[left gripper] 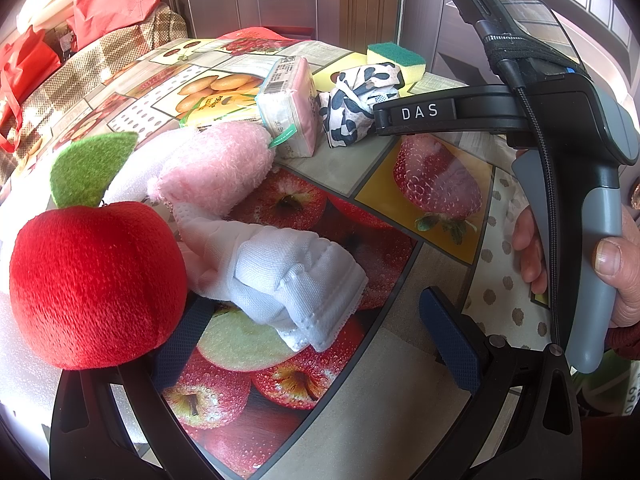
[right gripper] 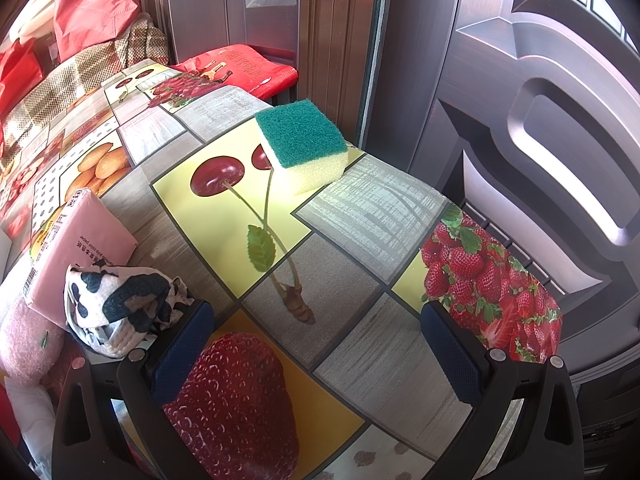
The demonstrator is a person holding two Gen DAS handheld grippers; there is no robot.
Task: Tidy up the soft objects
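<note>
My left gripper is open and empty over the table. A red plush apple with a green leaf lies against its left finger. A white cloth lies between and just ahead of the fingers. Behind it are a pink fuzzy cloth, a pink tissue pack, a black-and-white patterned cloth and a green-and-yellow sponge. My right gripper is open and empty. The patterned cloth lies just left of its left finger. The sponge is far ahead.
The table has a fruit-print cover. Its edge runs close on the right, with a dark door beyond. A checked cushion and red bags sit at the back left. The right gripper's body crosses the left wrist view.
</note>
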